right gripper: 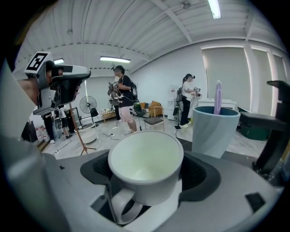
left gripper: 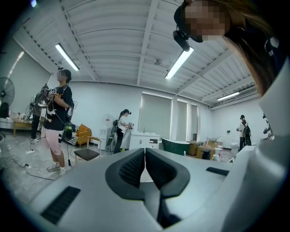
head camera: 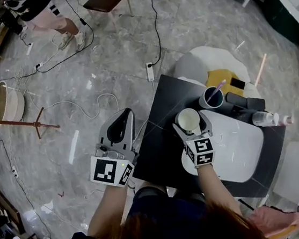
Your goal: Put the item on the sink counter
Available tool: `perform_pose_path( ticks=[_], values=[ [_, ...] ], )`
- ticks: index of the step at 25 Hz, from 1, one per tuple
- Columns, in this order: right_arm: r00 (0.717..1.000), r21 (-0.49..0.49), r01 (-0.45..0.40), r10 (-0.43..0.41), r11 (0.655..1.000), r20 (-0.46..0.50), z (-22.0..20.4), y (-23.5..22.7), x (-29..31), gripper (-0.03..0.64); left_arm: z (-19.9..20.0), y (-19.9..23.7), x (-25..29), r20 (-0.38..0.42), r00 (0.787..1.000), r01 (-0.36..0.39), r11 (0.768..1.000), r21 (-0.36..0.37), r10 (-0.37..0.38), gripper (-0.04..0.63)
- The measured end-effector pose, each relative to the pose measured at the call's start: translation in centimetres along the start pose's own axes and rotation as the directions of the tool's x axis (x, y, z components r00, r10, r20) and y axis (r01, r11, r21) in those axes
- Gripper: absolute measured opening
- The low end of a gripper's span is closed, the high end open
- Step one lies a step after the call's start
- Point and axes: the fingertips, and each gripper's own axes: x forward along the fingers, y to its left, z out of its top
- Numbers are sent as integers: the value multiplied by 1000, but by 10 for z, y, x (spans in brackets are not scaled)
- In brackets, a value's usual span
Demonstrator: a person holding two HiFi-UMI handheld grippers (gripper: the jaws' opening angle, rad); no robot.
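The white glazed mug [right gripper: 145, 165] sits between the jaws of the right tool [right gripper: 146, 171]. They press on opposite sides of its round body, and its loop handle points back toward that tool's camera. From the head view, the mug [head camera: 188, 120] and the right tool [head camera: 191, 129] are above the dark slab worktop [head camera: 163, 141], at the near rim of the white oval basin [head camera: 242, 148]. No view settles whether the mug's base is touching the worktop yet. A grey-blue tumbler [right gripper: 215, 129] with a lilac stick [right gripper: 218, 96] in it stands just beyond the mug.

The mug looks empty, so it is probably fairly light. It appears rigid and will not give under the pads, but its smooth glaze could slide against them. It would likely chip if knocked against the basin rim or the tumbler. Holding it across the body below the lip seems sound, because it keeps the mug upright and leaves the handle free. The set-down should be level and gentle.

The left tool [head camera: 122, 126] hangs out over the floor, well apart from the worktop. Its jaws [left gripper: 145, 156] meet at their tips with nothing between them.
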Motion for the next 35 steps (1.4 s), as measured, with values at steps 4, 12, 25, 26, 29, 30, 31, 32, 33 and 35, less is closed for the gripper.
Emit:
perform_pose_path(
  ticks=[4,12,25,26,29,30,31,32,33,35],
  values=[
    [1000,6,-20,19,1000,10,-1,1,0,449,-1,-2,0,-4,1000,-5,1000,1,5,23],
    [999,40,-30,31,999,-17,0,-1,1,486,9,-8,2,12,1000,-9,1000,5,9,25],
    [997,49,-58,55,997,60,38,1,-29,489,32,-18,-4,57,998,-18,999,26,16,25],
    [996,50,-60,57,997,69,41,2,-32,482,34,-18,-5,62,998,-20,999,29,18,23],
    [993,47,-76,71,996,95,51,4,-42,449,42,-21,-7,77,997,-25,999,34,22,24],
    [992,44,-80,75,996,104,54,5,-45,434,45,-22,-9,83,996,-26,999,36,23,25],
    [990,40,-82,77,996,115,58,6,-49,410,47,-23,-10,88,996,-28,999,37,25,25],
    [989,35,-81,76,996,127,62,6,-54,377,50,-24,-11,92,995,-29,999,39,26,25],
    [988,30,-78,73,996,139,66,6,-59,350,53,-26,-13,97,995,-30,999,40,26,23],
    [984,19,-70,66,997,168,73,6,-69,279,58,-28,-15,107,994,-31,999,44,26,25]
  ],
)
